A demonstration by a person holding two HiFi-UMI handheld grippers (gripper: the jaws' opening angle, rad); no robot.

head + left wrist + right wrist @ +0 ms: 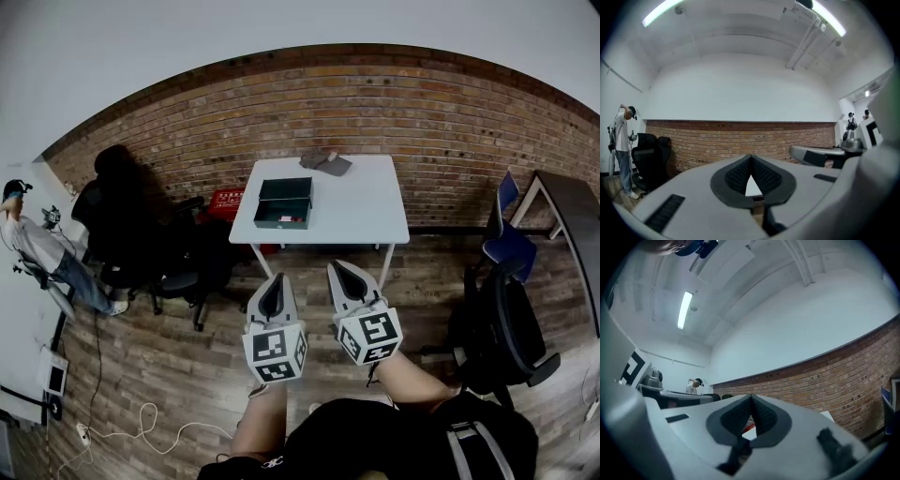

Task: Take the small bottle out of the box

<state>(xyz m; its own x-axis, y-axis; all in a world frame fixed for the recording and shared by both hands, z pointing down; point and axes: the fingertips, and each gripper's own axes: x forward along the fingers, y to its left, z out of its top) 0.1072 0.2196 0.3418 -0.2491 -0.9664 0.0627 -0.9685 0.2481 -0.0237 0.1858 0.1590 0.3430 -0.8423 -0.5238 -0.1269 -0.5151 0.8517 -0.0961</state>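
A dark green open box (284, 203) lies on the left part of a white table (366, 208), with something red inside near its front wall; I cannot make out a small bottle. Both grippers hang well short of the table, over the wooden floor. My left gripper (273, 281) is shut with nothing in it, its tips meeting in the left gripper view (751, 158). Beside it my right gripper (339, 270) is shut and empty too, tips touching in the right gripper view (751, 398). Both point level toward the brick wall.
A grey flat object (325, 162) lies at the table's far edge. A red crate (225, 201) stands under its left side. Black office chairs (141, 234) stand left, another chair (502, 328) and a blue one (507, 246) right. A person (42, 253) stands far left. Cables (141, 427) trail on the floor.
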